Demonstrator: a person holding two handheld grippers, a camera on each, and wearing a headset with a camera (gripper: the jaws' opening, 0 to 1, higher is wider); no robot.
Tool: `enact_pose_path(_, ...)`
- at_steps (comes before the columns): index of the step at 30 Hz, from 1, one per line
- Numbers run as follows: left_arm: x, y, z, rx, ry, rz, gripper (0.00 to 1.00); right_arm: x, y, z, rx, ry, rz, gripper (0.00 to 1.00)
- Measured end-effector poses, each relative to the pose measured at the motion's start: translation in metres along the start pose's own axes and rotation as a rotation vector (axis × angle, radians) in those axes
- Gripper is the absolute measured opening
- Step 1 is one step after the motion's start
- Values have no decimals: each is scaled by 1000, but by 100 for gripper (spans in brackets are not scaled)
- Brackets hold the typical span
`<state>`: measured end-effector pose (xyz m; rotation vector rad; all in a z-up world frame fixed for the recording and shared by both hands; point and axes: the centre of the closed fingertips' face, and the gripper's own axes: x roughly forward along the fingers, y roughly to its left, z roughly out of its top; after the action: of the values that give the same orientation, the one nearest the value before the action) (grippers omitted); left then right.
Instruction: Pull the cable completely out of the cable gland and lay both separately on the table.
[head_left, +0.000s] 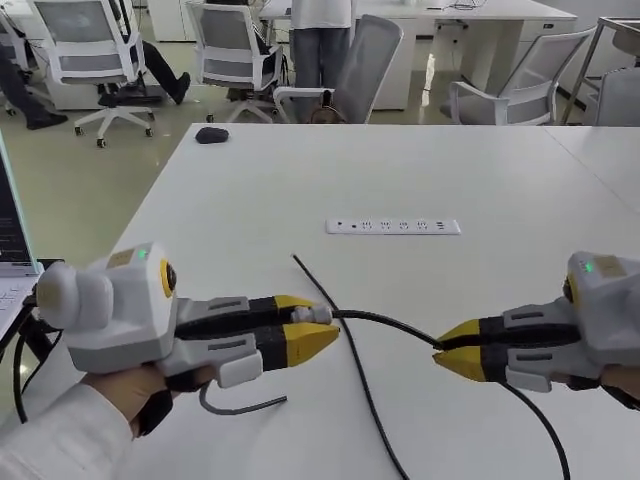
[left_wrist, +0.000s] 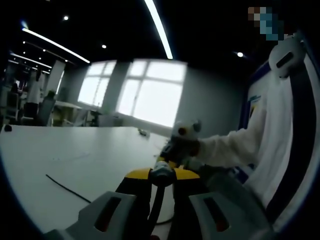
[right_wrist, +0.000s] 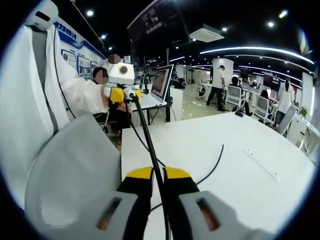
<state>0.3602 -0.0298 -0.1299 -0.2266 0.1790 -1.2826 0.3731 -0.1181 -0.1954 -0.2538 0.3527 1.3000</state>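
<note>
We see the thick black cable (head_left: 385, 322) held above the white table (head_left: 500, 170), its long axis running left to right; its left end sits in the small grey-white cable gland (head_left: 318, 314), which points right along the cable; the left gripper (head_left: 325, 324) has its yellow-tipped jaws clamped on the gland; the right gripper (head_left: 441, 352) is closed on the cable, apart from the gland; a thin black wire (head_left: 340, 320) lies on the table beneath them; a white power strip (head_left: 393, 227) lies farther back.
</note>
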Motion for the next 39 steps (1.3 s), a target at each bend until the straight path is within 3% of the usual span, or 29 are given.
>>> enact_pose_path(5,7,-3,-3,22,32,-13,17,3,8,28,-72,-27,12,17)
enact_pose_path(11,16,-5,-3,35,48,-31,17,10,26,70,-158,-87,70,18)
enact_pose_path(15,19,-7,-1,41,50,-43,17,16,33,81,-188,-97,95,18)
enact_pose_path(39,22,-11,0,56,61,-63,17,26,36,77,-174,-115,147,4)
